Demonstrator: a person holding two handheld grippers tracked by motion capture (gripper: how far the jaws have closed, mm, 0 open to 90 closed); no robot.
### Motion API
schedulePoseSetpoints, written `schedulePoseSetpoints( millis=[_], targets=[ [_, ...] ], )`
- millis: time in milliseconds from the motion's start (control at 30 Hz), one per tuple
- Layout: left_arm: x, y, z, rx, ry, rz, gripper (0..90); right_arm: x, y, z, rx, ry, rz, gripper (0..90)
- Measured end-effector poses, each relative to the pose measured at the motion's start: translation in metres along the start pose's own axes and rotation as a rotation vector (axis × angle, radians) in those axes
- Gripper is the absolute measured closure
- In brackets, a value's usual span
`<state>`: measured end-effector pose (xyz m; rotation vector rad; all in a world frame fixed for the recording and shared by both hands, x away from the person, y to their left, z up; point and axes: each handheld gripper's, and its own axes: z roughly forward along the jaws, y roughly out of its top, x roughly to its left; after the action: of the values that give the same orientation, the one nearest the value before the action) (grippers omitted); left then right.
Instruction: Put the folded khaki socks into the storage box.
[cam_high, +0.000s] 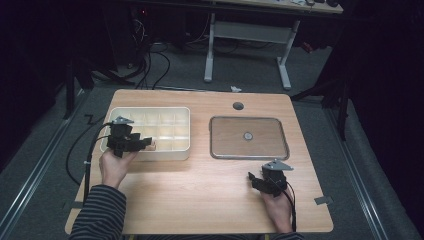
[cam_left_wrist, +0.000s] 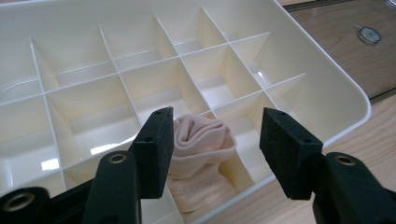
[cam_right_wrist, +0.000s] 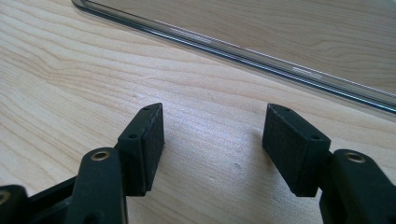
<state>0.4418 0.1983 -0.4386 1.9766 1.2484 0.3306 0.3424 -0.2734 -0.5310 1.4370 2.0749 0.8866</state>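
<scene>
the rolled pale pink sock (cam_left_wrist: 201, 140) sits in a compartment at the near edge of the cream divided organizer box (cam_left_wrist: 322, 88), just beyond and between the spread jaws of the left gripper (cam_left_wrist: 215, 149), which pinch nothing. it looks light, soft and easy to squash, not slippery, so i think the best hold is across the thick rolled top, where the layers stay together. the right gripper (cam_right_wrist: 212, 149) rests over the bare wooden table (cam_right_wrist: 93, 70), jaws spread and empty, near the clear lid (cam_right_wrist: 280, 28).
</scene>
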Motion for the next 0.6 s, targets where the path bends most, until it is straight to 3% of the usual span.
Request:
schedulePoseSetpoints(
  millis=[333,433,600],
  targets=[
    [-0.002,-0.009,-0.013,-0.033,-0.006,-0.024,40.7,0.0,0.0,0.0,-0.001,0.0,-0.001,38.8],
    [-0.006,-0.01,-0.015,-0.023,0.017,-0.003,39.0,0.0,0.0,0.0,-0.001,-0.001,-0.003,38.8],
    [-0.008,-0.013,-0.017,-0.034,-0.006,-0.017,38.5,0.0,0.0,0.0,0.0,0.0,-0.001,38.8]
  ],
)
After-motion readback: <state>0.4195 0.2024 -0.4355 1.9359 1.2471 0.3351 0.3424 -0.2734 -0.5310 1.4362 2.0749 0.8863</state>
